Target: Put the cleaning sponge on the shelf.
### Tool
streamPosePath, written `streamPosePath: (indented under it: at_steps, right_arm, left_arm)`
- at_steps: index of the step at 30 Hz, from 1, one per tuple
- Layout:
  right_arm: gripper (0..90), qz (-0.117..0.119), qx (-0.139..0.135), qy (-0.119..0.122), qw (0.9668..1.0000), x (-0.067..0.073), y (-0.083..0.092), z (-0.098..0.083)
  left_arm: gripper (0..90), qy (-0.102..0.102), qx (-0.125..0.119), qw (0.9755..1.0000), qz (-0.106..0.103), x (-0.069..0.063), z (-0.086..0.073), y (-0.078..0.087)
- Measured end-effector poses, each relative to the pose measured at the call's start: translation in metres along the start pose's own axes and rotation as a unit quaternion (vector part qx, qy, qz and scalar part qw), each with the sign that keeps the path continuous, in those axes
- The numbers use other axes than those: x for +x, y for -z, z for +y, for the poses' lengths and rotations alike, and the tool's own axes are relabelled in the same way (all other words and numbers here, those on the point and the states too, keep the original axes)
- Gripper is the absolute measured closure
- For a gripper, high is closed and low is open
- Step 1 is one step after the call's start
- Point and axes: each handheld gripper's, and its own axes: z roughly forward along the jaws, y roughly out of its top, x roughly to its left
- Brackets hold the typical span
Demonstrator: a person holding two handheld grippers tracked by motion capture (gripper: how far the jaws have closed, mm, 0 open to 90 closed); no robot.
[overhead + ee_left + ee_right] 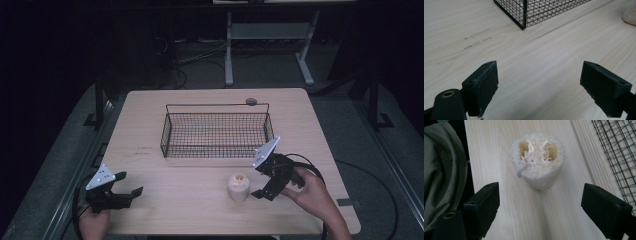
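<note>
A pale loofah sponge (238,187) stands on end on the wooden table (190,205), in front of the black wire basket (216,131). My right gripper (256,179) is just to the right of the sponge, pointing at it, jaws open and apart from it. The right gripper view has the sponge (537,160) a little ahead of the open right gripper (540,195), its holes facing up. My left gripper (131,183) rests open near the table's front left. Bare wood lies between the jaws of the left gripper (539,72); the sponge's edge (630,15) sits far right.
The basket holds nothing and stands mid-table toward the back; its corner (524,12) is ahead of the left gripper and its mesh (619,152) flanks the right one. A small round disc (251,101) lies behind the basket. Grey cloth (444,170) hangs beyond the table edge.
</note>
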Motion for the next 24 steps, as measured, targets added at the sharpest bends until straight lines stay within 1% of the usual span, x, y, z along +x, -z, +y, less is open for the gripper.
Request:
streamPosePath:
  at_steps: [6,10,13,15,24]
  right_arm:
    - [15.0,0.011,0.003,0.008,0.9999,0.001,-0.006,0.012]
    - [15.0,0.014,0.016,0.009,0.9997,0.001,-0.012,0.020]
    - [15.0,0.017,0.021,0.012,0.9996,0.001,-0.014,0.026]
    - [15.0,0.015,0.024,0.016,0.9995,0.001,-0.014,0.029]
    - [14.9,0.019,0.040,0.019,0.9988,-0.001,-0.024,0.036]
  left_arm:
    - [13.7,0.001,0.000,1.0000,0.000,0.001,0.000,-0.001]
    - [13.7,0.001,-0.002,1.0000,0.000,0.000,0.000,-0.001]
    - [13.7,0.001,-0.002,1.0000,0.001,0.001,0.000,0.000]
    - [13.7,0.001,-0.002,1.0000,0.000,0.001,0.000,0.000]
    - [13.7,0.003,-0.002,1.0000,0.000,0.001,0.000,0.001]
